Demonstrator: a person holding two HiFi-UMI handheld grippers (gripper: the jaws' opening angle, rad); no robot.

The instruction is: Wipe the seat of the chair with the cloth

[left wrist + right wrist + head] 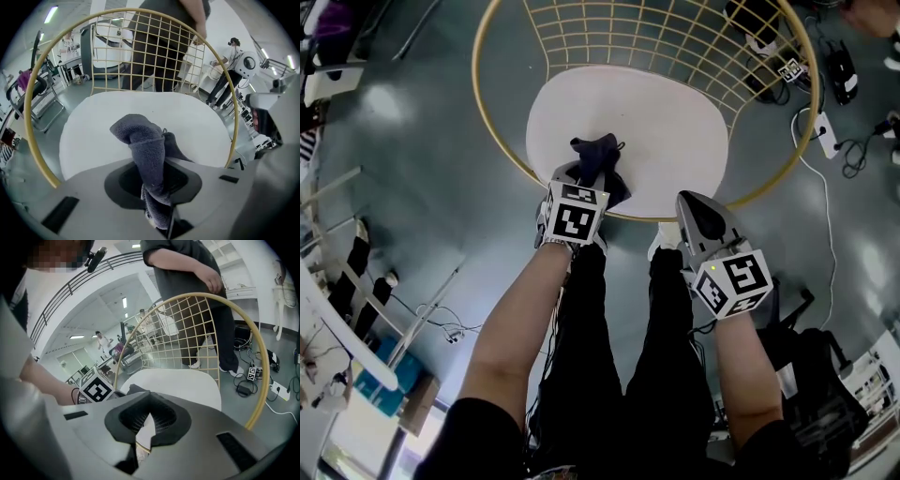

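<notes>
Probably a large lab, glossy grey floor, trailing cables (power strip too), strip lights, railed gallery overhead.

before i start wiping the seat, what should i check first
1. Cloth gripped in the left gripper jaws: ok.
2. Cloth spread flat for wiping: not ok, it is bunched up.
3. Cloth touching the seat: cannot tell.
4. Seat free of other things: ok, only the cloth is over it.
5. Right gripper empty: ok, jaws together with nothing between them, near the seat's front edge.
</notes>
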